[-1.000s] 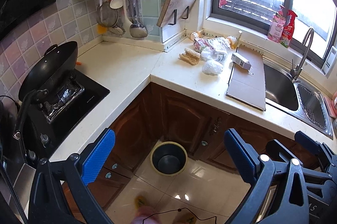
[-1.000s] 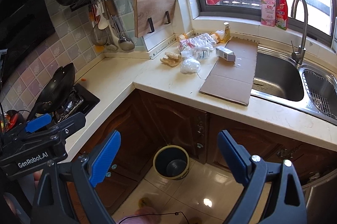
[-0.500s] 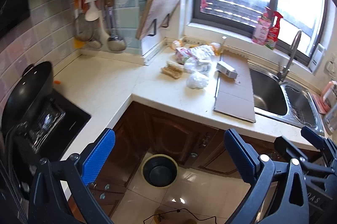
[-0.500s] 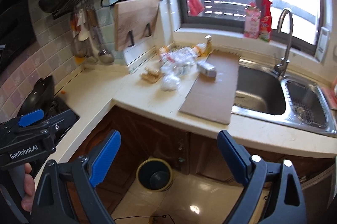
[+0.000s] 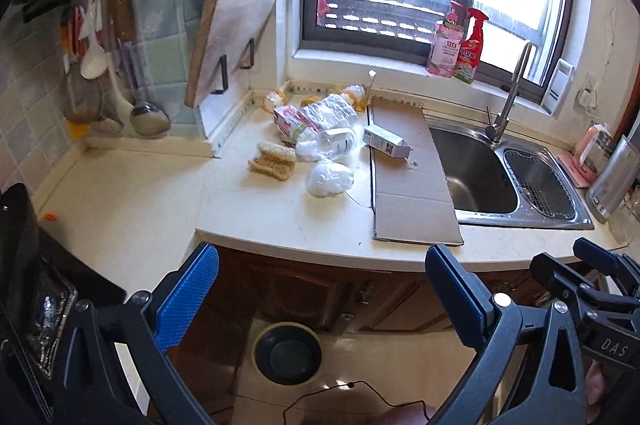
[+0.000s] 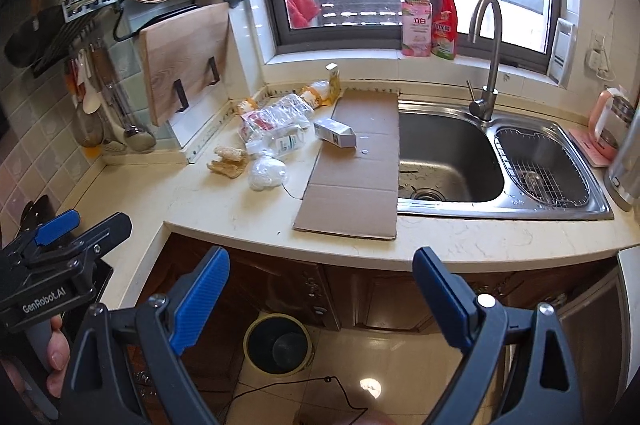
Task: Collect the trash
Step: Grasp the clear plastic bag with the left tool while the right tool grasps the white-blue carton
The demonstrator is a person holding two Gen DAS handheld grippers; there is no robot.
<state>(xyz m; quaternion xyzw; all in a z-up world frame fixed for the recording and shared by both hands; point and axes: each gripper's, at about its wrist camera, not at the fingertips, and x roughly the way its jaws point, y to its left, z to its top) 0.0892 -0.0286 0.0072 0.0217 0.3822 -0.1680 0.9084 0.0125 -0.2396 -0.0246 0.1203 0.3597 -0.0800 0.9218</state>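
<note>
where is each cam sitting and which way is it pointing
Left wrist: on the left gripper, held above the floor, facing the corner counter; its open blue fingers and the right gripper show.
Right wrist: on the right gripper, slightly further right, facing the sink; its open fingers, the left gripper and a hand show.
Shared: cardboard sheet, trash bin.

We see bare worktop (image 6: 240, 209) before the trash pile (image 6: 276, 129); the leaning cutting board (image 6: 184, 57) crowds its left, flat cardboard (image 6: 356, 177) its right.
</note>
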